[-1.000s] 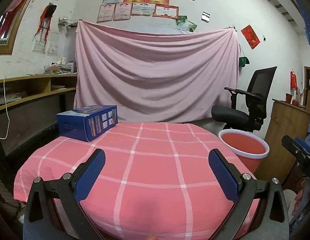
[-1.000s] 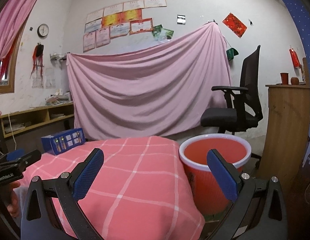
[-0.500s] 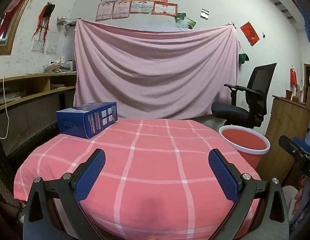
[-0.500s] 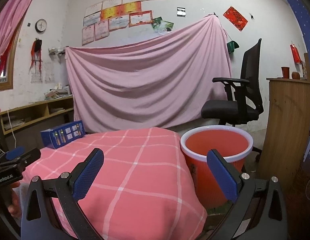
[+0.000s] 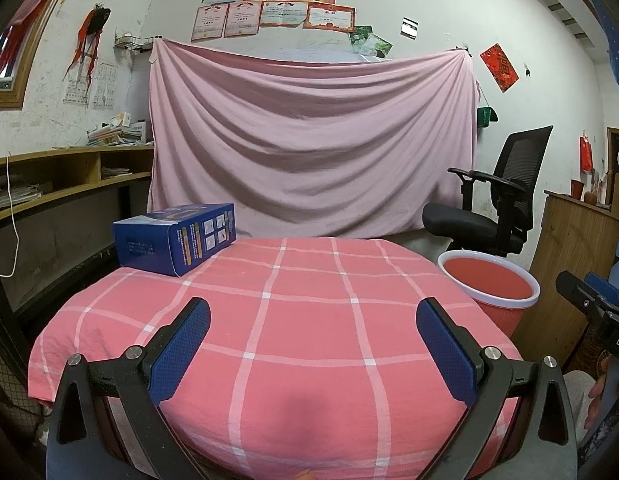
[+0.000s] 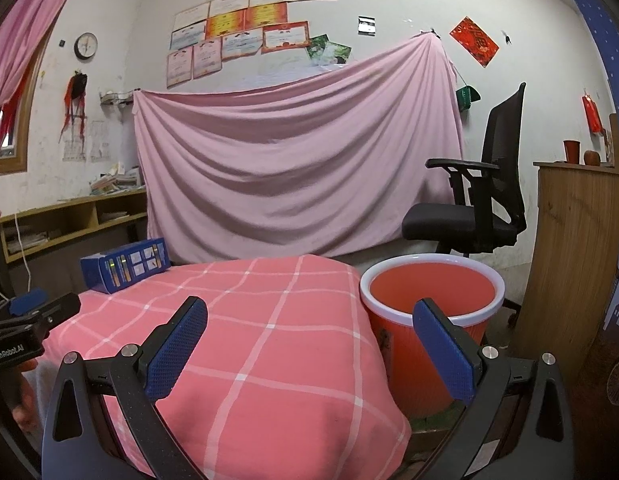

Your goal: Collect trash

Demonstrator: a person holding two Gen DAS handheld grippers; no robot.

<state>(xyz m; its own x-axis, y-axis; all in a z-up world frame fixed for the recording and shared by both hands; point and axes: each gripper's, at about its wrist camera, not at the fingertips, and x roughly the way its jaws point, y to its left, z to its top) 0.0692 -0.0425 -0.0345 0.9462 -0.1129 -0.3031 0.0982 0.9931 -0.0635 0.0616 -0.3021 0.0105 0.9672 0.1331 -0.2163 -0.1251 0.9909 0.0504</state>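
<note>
A blue cardboard box lies at the far left of a round table under a pink checked cloth. In the right wrist view the same box sits far left. A red bin with a white rim stands on the floor to the table's right; it shows larger in the right wrist view. My left gripper hovers open over the table's near edge, nothing between its blue pads. My right gripper is open too, spanning the table's right edge and the bin.
A black office chair stands behind the bin. A wooden cabinet is at the right, wooden shelves along the left wall. A pink sheet hangs on the back wall. A hand holds each gripper's handle.
Both cameras have tilted or sunk slightly, so the table, box and bin sit a little lower in view. Both grippers stay open and empty.
</note>
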